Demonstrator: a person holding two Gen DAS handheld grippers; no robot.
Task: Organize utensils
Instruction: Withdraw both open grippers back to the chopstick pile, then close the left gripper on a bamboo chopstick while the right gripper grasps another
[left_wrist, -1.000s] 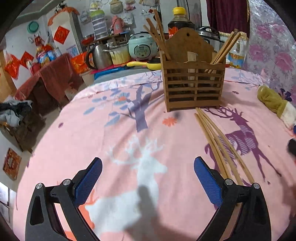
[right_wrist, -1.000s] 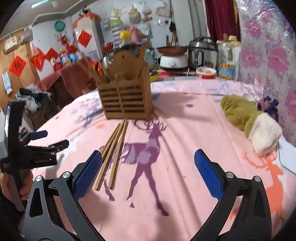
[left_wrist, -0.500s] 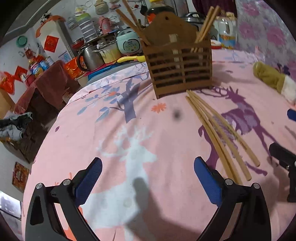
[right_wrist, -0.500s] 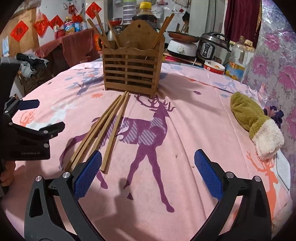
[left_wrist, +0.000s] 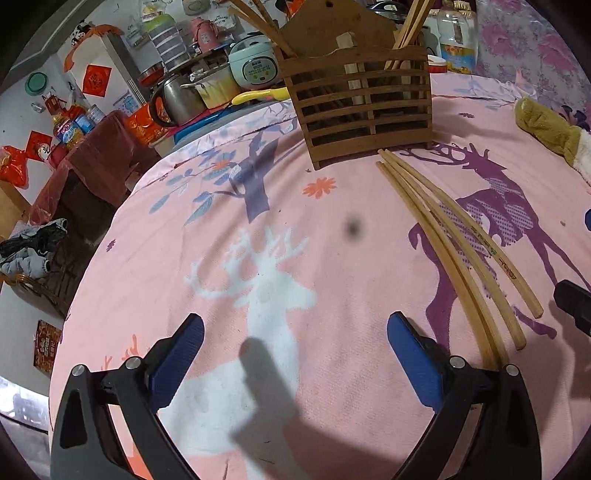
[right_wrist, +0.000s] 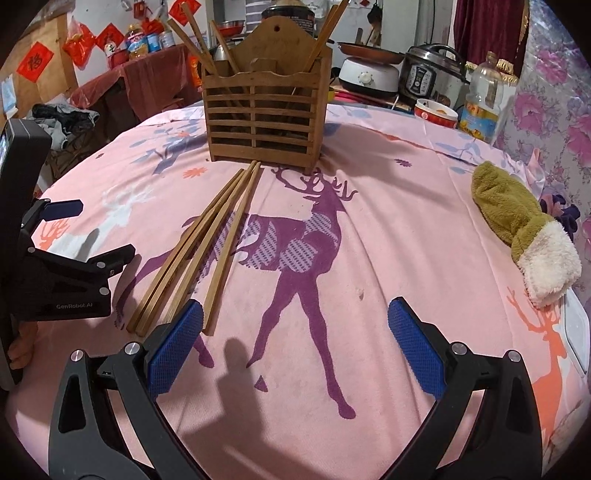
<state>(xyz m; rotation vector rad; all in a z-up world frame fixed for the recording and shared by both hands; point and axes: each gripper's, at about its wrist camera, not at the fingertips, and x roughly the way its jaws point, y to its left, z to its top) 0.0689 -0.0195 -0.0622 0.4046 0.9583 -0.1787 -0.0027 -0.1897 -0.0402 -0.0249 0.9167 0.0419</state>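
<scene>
Four loose chopsticks (right_wrist: 207, 254) are counted on the cloth, fanning from the centre toward 7 o'clock in the right wrist view. One slatted wooden holder (right_wrist: 264, 118) is seen at 12 o'clock, with about five chopsticks (right_wrist: 194, 40) standing in it; the exact number cannot be told. One plush mitt (right_wrist: 524, 229) is counted at 3 o'clock.

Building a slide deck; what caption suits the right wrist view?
Open right gripper hovers beside loose chopsticks lying before a slatted wooden holder on a pink deer-print cloth.
</scene>
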